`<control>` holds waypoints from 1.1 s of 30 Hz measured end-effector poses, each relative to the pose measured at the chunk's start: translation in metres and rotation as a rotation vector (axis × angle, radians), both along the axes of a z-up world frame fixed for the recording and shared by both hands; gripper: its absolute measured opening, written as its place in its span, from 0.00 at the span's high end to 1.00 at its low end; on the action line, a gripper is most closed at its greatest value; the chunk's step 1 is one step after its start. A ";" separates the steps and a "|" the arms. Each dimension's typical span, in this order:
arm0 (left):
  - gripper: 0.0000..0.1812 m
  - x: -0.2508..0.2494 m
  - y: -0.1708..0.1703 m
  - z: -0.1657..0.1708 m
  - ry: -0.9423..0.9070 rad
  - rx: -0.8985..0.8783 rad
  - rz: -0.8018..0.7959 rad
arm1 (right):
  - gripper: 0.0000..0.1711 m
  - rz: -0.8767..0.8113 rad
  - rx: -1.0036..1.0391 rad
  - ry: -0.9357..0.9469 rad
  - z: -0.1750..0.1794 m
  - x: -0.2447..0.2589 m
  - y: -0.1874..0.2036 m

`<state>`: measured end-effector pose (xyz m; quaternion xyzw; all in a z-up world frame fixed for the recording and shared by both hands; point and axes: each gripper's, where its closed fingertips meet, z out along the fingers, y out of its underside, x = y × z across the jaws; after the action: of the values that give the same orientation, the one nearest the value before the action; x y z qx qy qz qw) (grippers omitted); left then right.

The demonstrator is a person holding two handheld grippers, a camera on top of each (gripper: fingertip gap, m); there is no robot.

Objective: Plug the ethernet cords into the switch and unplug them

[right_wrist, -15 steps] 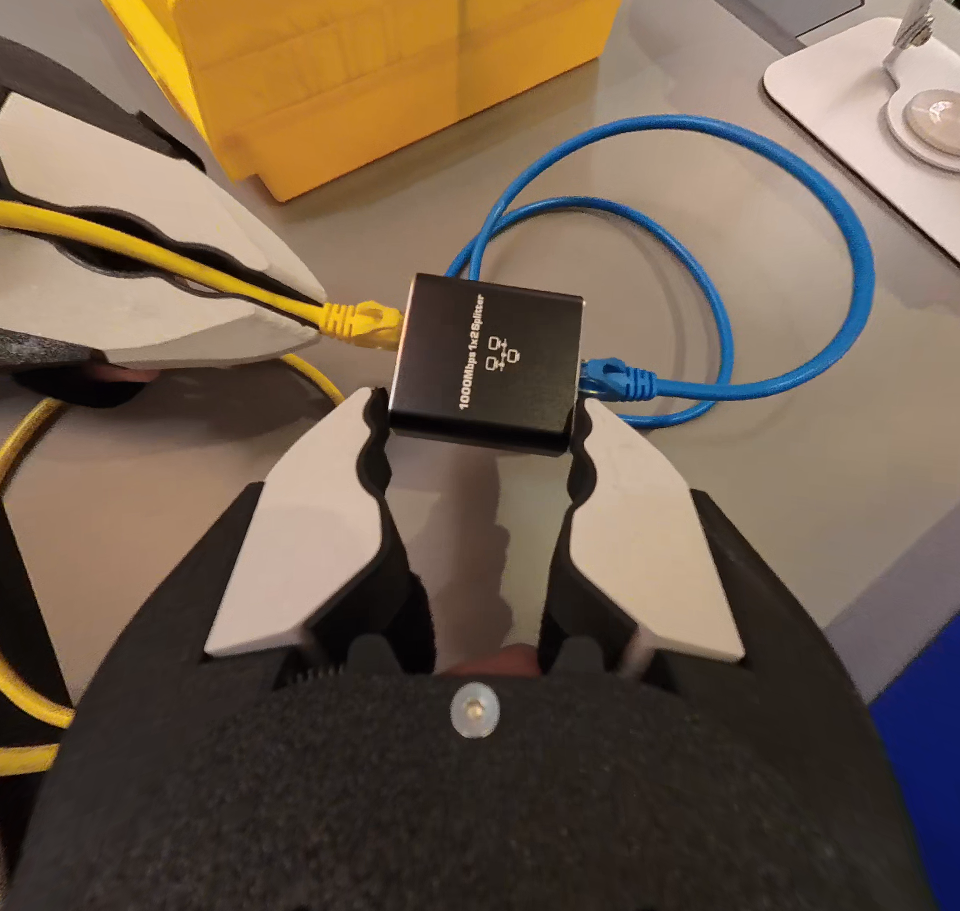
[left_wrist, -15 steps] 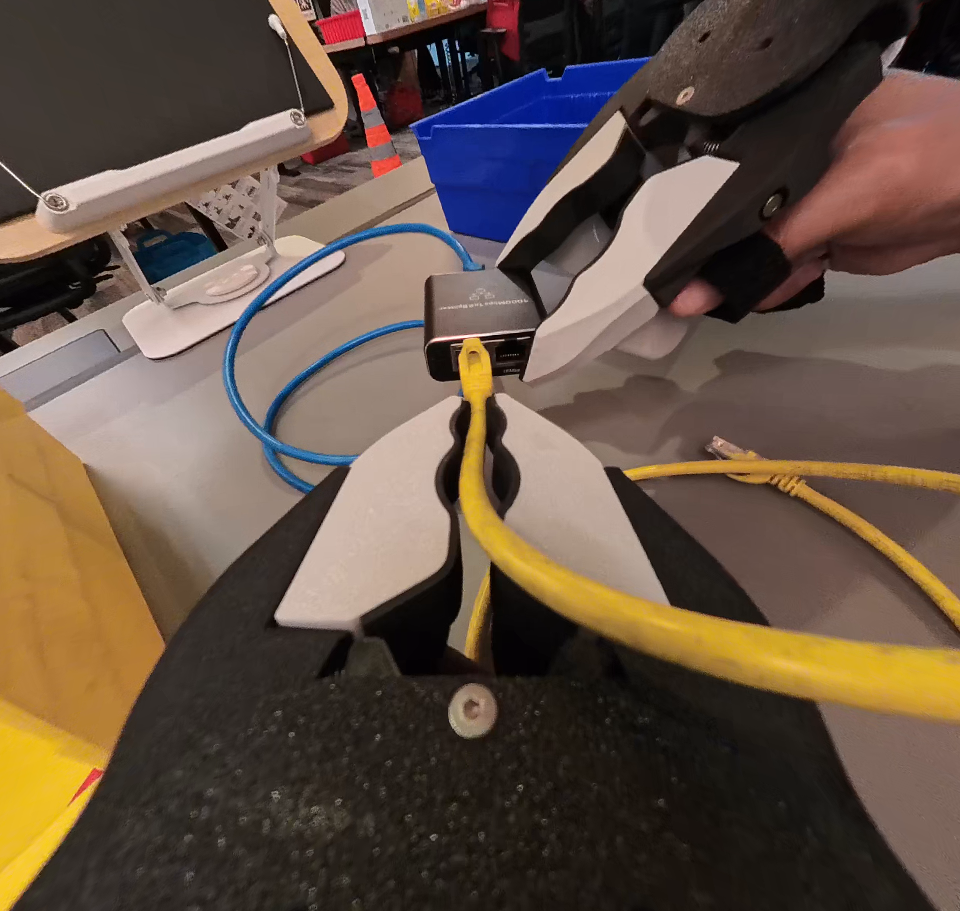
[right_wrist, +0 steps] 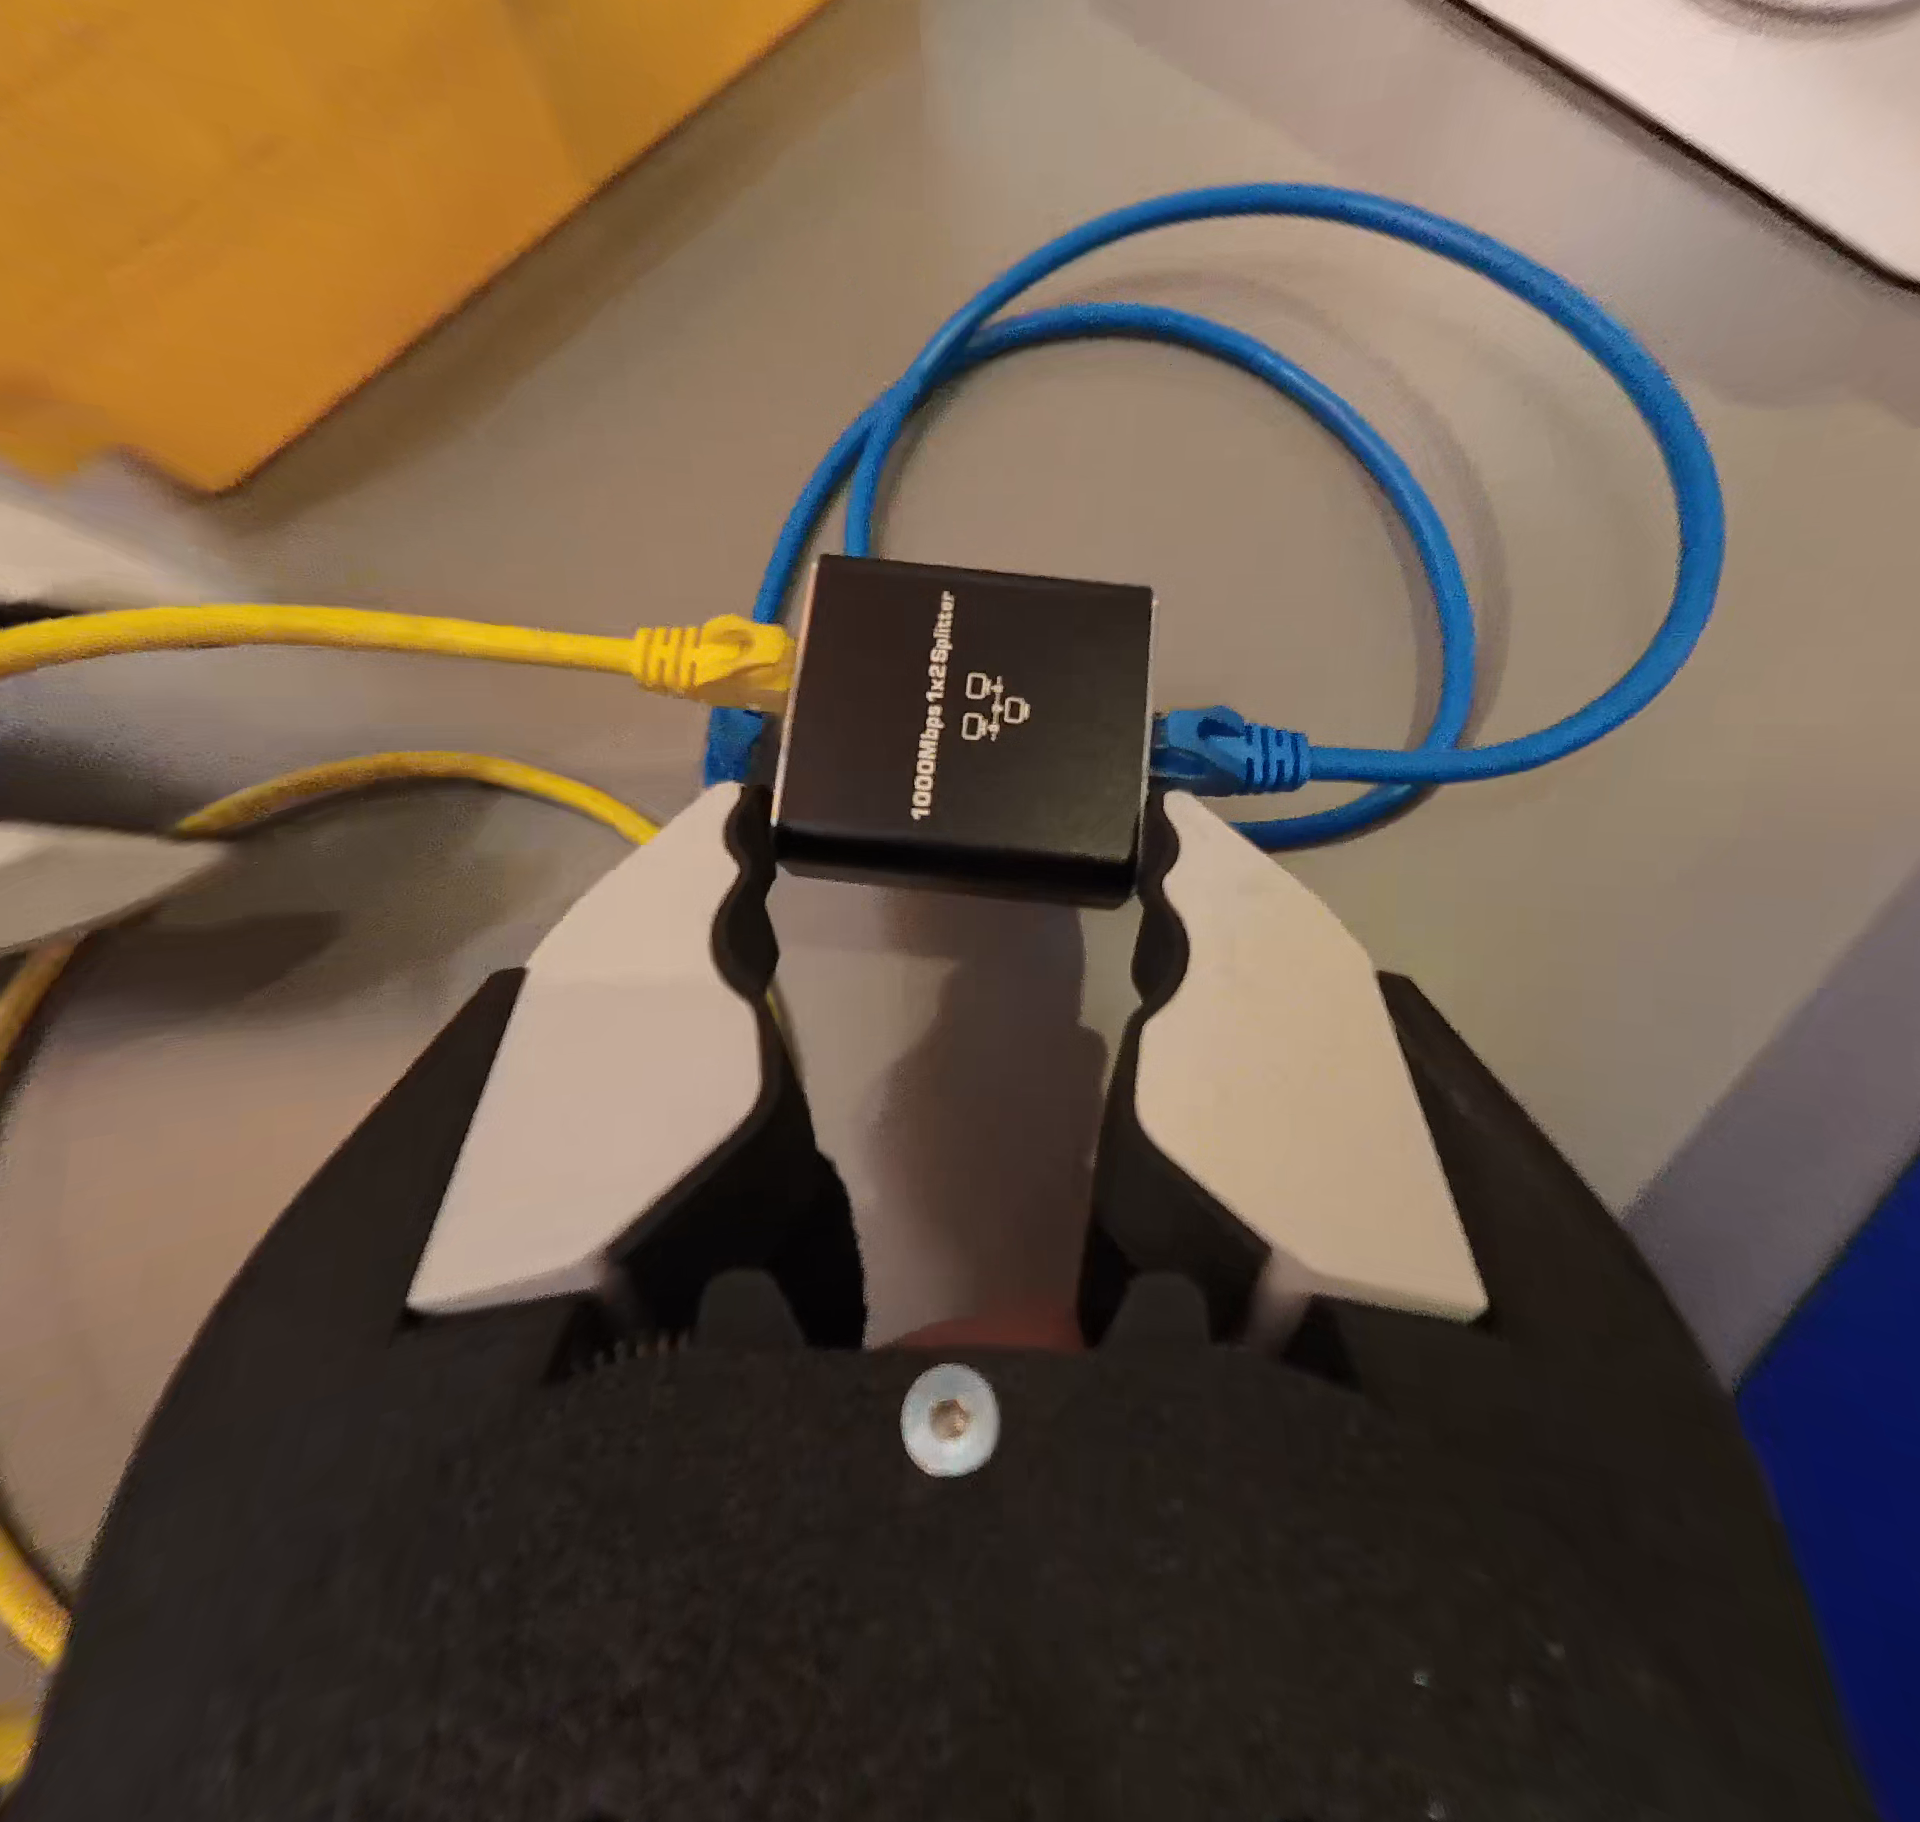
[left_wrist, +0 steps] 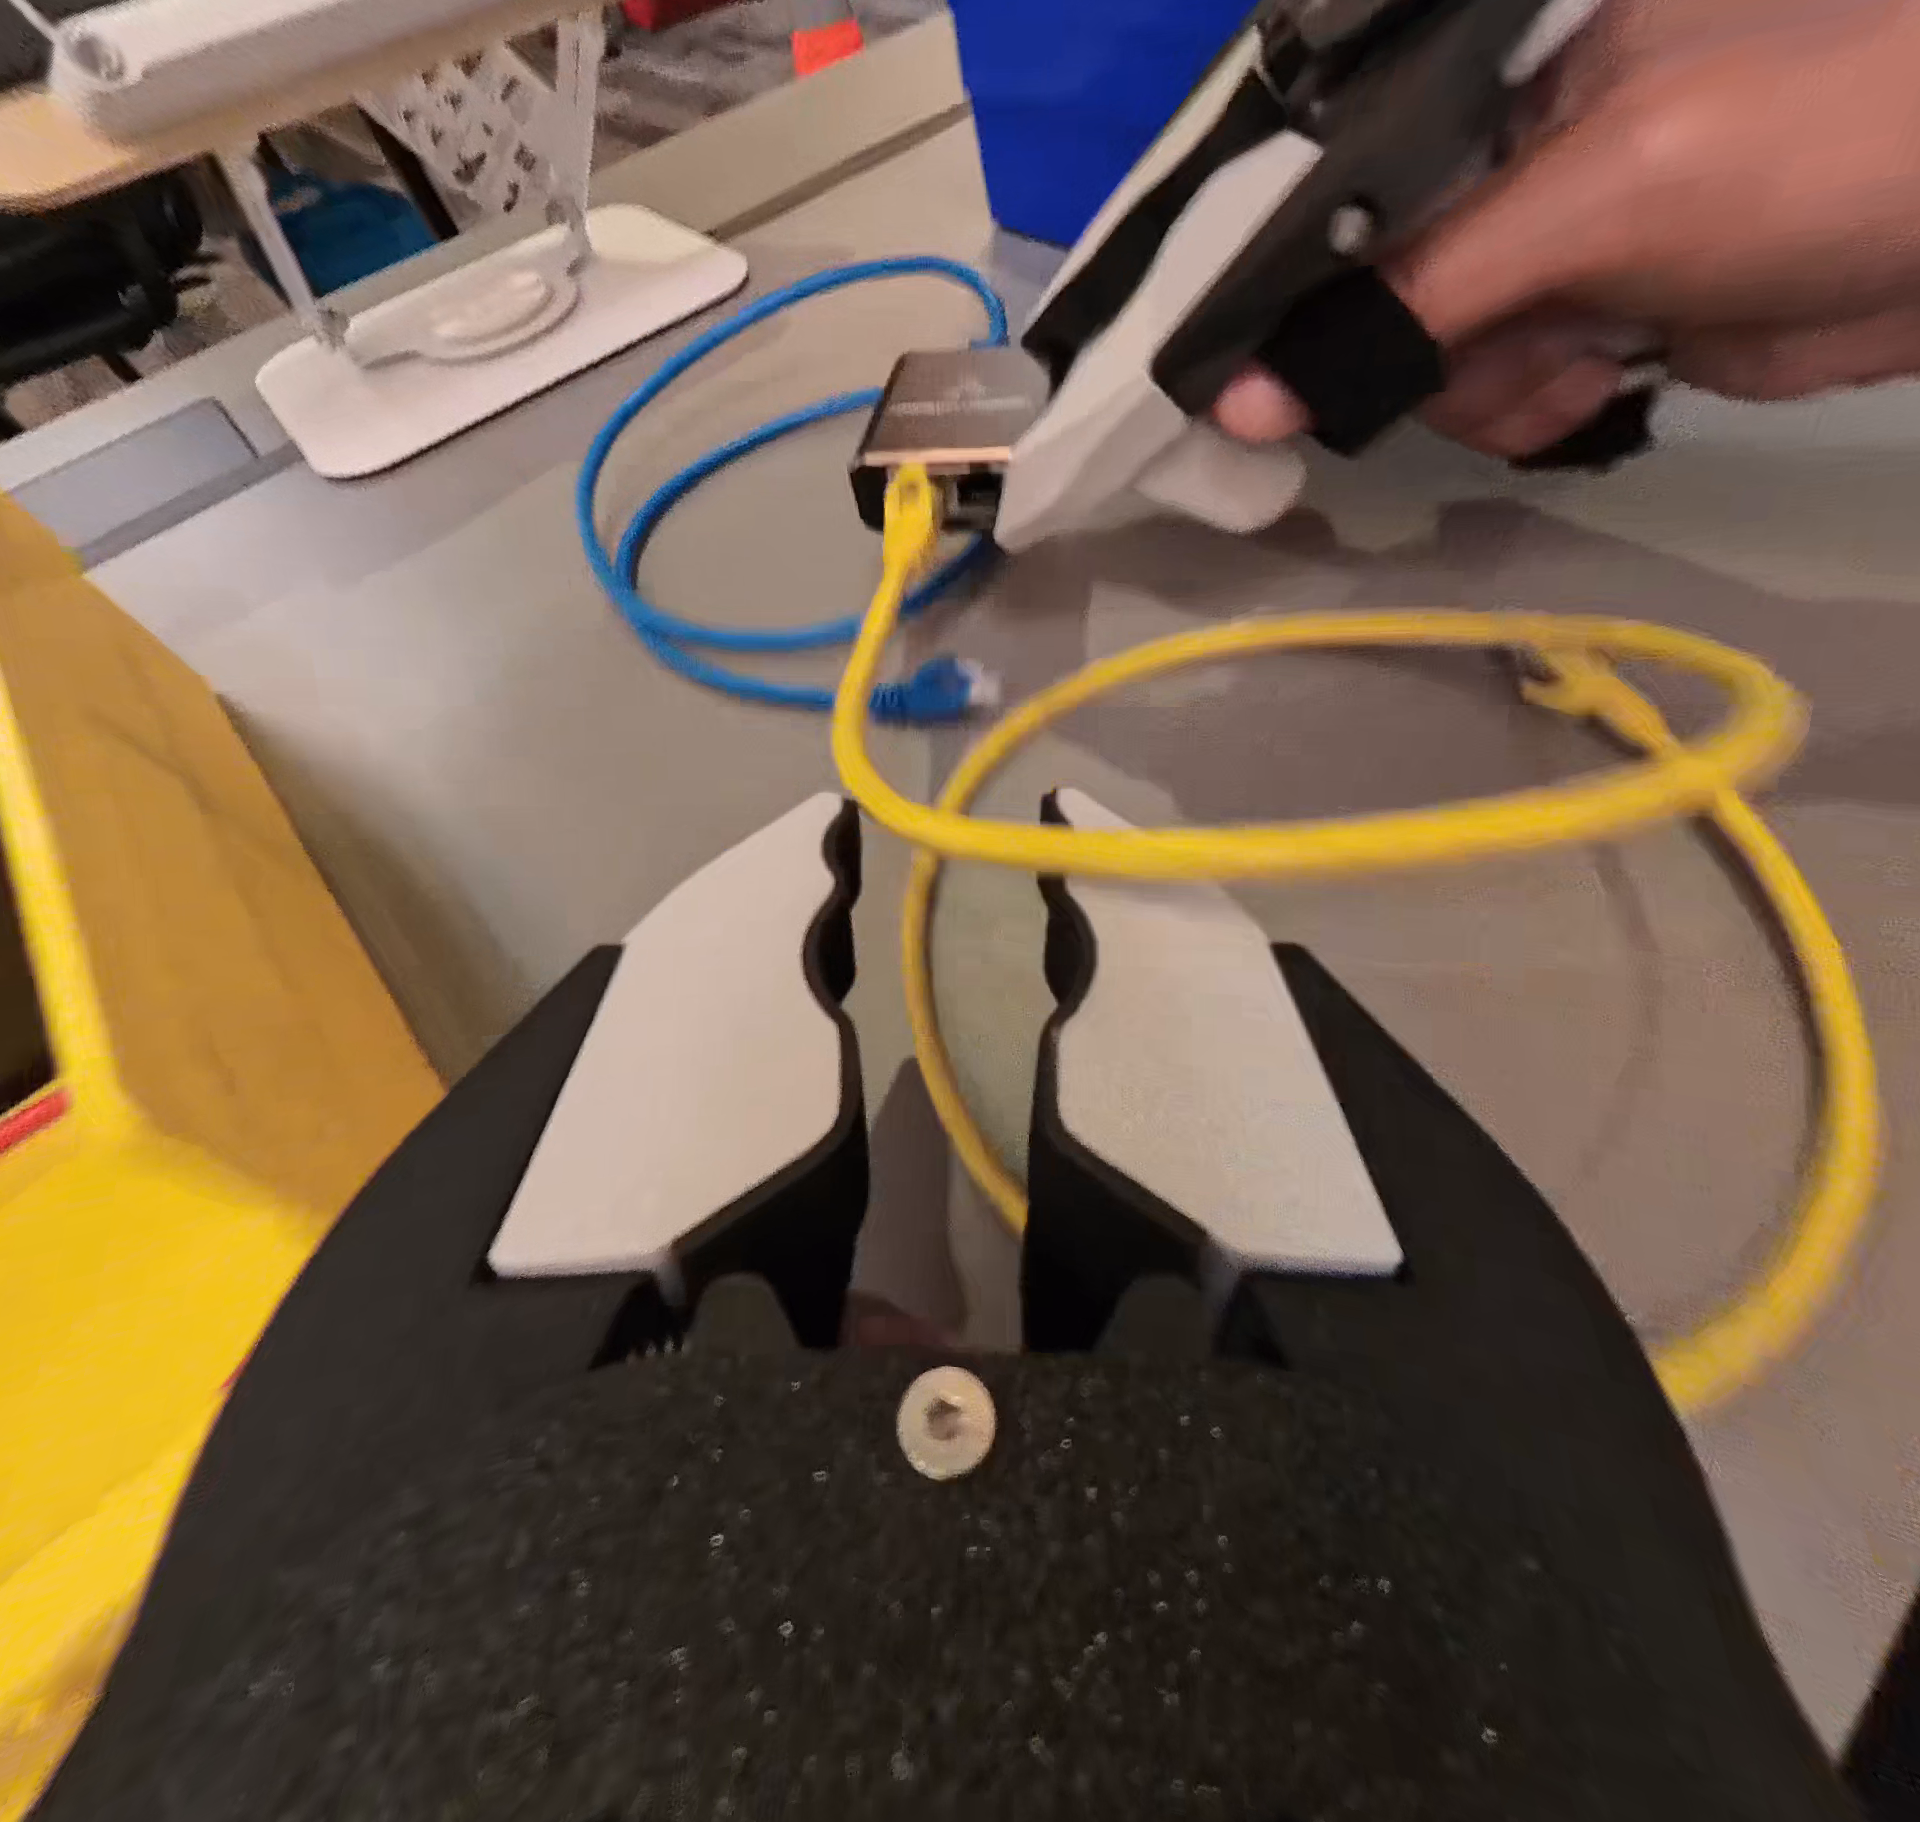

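The black switch (right_wrist: 966, 723) sits on the grey table (right_wrist: 1351, 993), pinched at its near corners by the right gripper (right_wrist: 951, 837), whose fingers are spread just wide enough to clamp the box's width. The yellow cord (left_wrist: 1299, 842) has its plug (right_wrist: 727, 663) seated in a port on one face; the blue cord (right_wrist: 1558, 546) has one plug (right_wrist: 1226, 749) in the opposite face, and its other plug (left_wrist: 935, 683) lies loose on the table just in front of the switch.

The left gripper (left_wrist: 948, 816) hangs back from the switch with its fingers parted and nothing between them, the yellow loop merely passing beneath.

To my eye the next job is that free blue plug and the empty port beside the yellow one. Doing it well means grasping right behind the plug, not down the cord, lining it square with the port, and pushing straight while the right gripper braces the box.

A hand (left_wrist: 1662, 245) grips the right tool, angled down from the upper right.
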<state>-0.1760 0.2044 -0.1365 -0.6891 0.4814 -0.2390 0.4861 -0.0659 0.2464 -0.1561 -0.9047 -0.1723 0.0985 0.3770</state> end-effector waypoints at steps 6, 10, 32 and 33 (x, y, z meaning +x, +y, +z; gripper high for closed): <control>0.87 -0.043 -0.002 0.006 0.032 -0.012 0.042 | 0.60 -0.064 -0.056 -0.130 -0.022 0.028 0.051; 0.87 -0.056 -0.007 0.003 0.019 -0.052 0.062 | 0.60 -0.041 -0.087 -0.086 -0.024 0.027 0.057; 0.84 -0.118 0.112 -0.010 0.572 -0.406 -0.105 | 0.66 0.117 0.254 0.342 0.042 -0.065 -0.121; 0.84 -0.117 0.112 -0.016 0.610 -0.440 -0.107 | 0.66 0.121 0.241 0.329 0.038 -0.065 -0.121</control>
<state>-0.2927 0.3165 -0.1528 -0.7903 0.5767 -0.1453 0.1476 -0.1308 0.1253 -0.1179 -0.8130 -0.1729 0.2460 0.4987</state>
